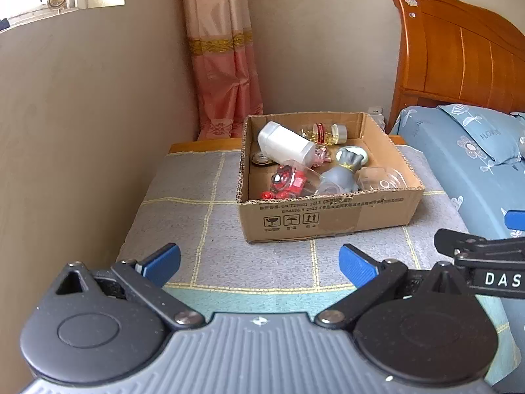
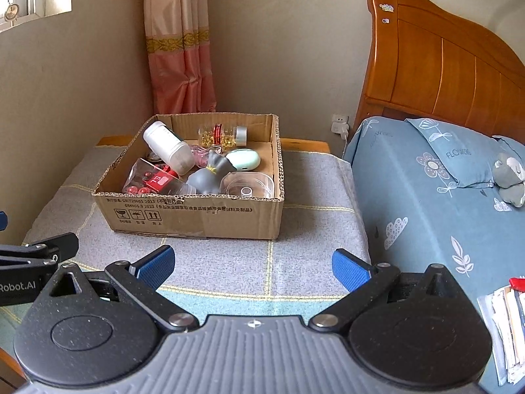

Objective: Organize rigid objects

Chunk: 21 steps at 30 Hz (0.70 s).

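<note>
Both grippers are hovering low over the near edge of the grey checked cloth (image 2: pixel 295 177), w/ the cardboard box (image 1: pixel 328 210) sitting straight ahead of them, well apart, nothing between. Left gripper (image 1: pixel 259 262) is gaping wide, blue pads spread, holding nothing. Right gripper (image 2: pixel 252 264) is doing the same, spread wide and empty; the two are sitting side by side, each one's linkage poking into the other's view.

All the rigid bits I can see are already lying in the box: white bottle (image 1: pixel 285 144) tipped on its side, long axis running from back-left down to front-right; capsule jar (image 2: pixel 223 134) lying crosswise along the back wall; red-filled clear pack (image 2: pixel 154 177) at the front-left; grey figurine (image 2: pixel 210 174) leaning mid-box; mint oval case (image 2: pixel 244 161) behind it; clear round container (image 2: pixel 247 185) in the front-right corner. They're piled loosely, some overlapping.

Which arm is nearer: from the left cam the box is sitting right of centre, from the right cam left of centre, so it's lying roughly between the two, about equal reach. Left side is closer to bottle + red pack, right side to the clear container + mint case.

Scene's fitting either items gathered in and done, or a jumble waiting to be sorted out; can't tell which
</note>
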### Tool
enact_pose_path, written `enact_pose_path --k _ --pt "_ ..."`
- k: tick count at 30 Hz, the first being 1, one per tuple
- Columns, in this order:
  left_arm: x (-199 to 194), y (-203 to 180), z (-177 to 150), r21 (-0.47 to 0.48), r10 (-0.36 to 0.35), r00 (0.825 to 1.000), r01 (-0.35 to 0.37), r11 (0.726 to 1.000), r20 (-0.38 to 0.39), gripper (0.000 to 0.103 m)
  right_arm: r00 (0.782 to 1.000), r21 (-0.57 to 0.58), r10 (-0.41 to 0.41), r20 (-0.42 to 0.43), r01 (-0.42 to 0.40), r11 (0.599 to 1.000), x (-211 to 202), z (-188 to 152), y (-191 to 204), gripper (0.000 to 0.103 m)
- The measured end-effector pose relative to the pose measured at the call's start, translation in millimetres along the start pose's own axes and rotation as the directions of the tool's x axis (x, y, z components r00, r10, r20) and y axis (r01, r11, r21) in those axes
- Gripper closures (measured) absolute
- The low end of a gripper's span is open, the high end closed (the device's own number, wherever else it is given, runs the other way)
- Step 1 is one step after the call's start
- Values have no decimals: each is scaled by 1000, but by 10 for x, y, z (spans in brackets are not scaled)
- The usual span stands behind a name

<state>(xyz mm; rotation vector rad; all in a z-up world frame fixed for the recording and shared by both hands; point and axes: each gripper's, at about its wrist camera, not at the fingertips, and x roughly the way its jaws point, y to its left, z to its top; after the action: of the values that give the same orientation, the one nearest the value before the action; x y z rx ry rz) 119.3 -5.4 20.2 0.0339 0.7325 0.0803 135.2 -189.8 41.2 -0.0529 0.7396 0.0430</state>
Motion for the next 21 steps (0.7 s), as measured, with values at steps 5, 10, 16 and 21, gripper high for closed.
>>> enact_pose_path --k 5,10,16,21 --pt "23 -2 5 5 5 1000 -5 1000 -13 1 1000 0 4 2 -4 1000 -1 7 -4 0" --pt "18 -12 11 8 1 1000 -1 1000 -18 1 1000 3 4 -3 -4 1000 17 9 -9 0" --pt "3 -12 15 6 1 1000 -1 1000 -17 1 1000 5 5 0 -5 1000 20 4 -4 0" --pt "-8 -16 31 8 5 1000 -5 1000 -15 1 1000 5 7 3 -8 1000 11 13 -7 0"
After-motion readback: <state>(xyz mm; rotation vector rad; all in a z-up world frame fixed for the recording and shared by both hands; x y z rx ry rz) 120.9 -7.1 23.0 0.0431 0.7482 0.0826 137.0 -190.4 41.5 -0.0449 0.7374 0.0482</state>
